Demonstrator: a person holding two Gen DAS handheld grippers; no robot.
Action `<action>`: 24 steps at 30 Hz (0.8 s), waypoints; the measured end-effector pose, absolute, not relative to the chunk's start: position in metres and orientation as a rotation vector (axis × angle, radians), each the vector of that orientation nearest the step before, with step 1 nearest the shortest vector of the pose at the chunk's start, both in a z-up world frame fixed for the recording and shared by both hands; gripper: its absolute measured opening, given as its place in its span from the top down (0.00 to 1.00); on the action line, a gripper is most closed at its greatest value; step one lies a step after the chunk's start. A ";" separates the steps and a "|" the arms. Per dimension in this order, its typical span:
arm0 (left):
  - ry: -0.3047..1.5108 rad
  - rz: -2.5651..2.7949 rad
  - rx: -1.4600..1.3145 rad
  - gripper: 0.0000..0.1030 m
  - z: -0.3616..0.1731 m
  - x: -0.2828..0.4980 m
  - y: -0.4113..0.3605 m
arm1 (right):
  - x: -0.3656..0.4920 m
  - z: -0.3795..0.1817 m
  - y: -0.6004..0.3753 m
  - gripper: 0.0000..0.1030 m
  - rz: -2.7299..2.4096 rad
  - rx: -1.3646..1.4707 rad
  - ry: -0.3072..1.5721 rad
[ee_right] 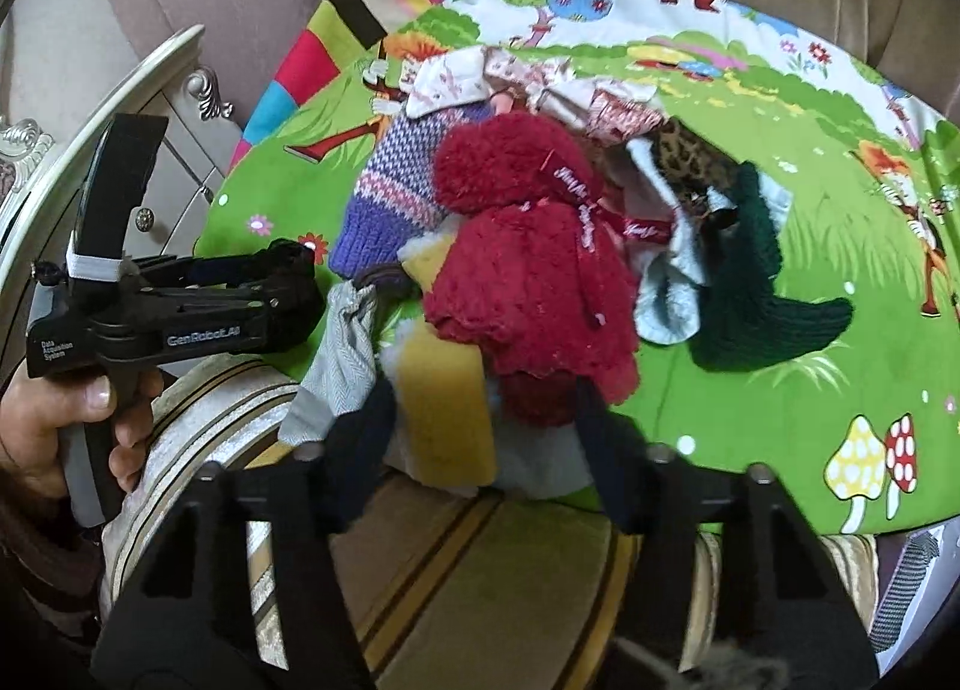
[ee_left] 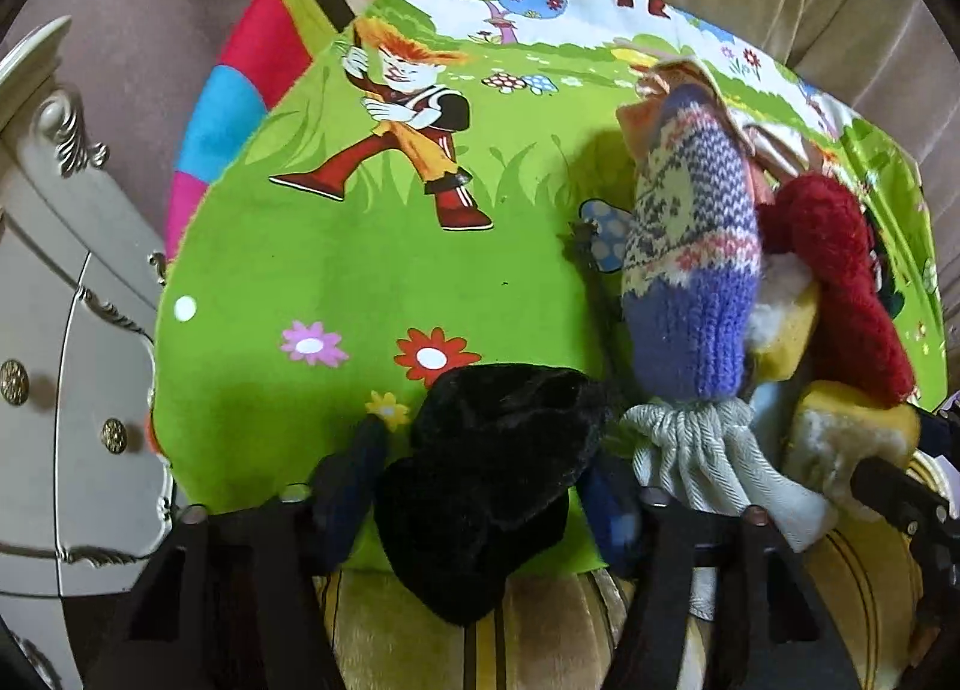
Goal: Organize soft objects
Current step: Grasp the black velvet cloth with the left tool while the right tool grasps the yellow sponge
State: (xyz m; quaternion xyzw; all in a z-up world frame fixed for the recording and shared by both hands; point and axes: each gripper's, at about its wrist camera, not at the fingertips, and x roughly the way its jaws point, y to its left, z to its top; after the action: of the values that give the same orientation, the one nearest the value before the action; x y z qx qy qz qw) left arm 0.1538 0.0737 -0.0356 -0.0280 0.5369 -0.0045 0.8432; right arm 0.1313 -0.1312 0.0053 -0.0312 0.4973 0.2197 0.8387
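Sorting looks barely begun: left gripper (ee_left: pixel 480 486) clamps a black fuzzy sock (ee_left: pixel 492 468) at the green cartoon cloth's (ee_left: pixel 360 270) near edge; right gripper (ee_right: pixel 486 450) clamps the yellow sponge (ee_right: pixel 444 414) under the heaped red knit hat (ee_right: pixel 528 282) pile.

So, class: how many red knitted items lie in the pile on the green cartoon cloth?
1: a fuzzy red knitted hat sits atop the pile's middle, just beyond the right hand-held gripper. Others may be hidden underneath.

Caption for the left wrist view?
Left claw closed on a black fuzzy item beside a knitted purple sock on the cartoon-print cloth.
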 end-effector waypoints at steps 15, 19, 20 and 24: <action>0.968 0.109 -0.080 0.75 0.008 0.117 0.082 | 0.105 0.031 -0.142 0.73 0.557 -0.024 0.964; 0.914 0.112 -0.099 0.75 0.025 0.105 0.077 | 0.096 0.048 -0.155 0.73 0.549 -0.008 0.900; 0.898 0.110 -0.102 0.75 0.030 0.103 0.074 | 0.095 0.051 -0.159 0.73 0.545 0.000 0.887; 0.855 0.079 -0.103 0.75 0.046 0.096 0.057 | 0.089 0.064 -0.179 0.73 0.523 0.032 0.836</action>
State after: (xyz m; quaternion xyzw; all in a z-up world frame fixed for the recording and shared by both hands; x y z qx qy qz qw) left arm 0.0957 0.0567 0.0463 -0.0498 0.4143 0.0382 0.9080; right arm 0.0888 -0.1787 0.0640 0.0155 0.4015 0.2508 0.8807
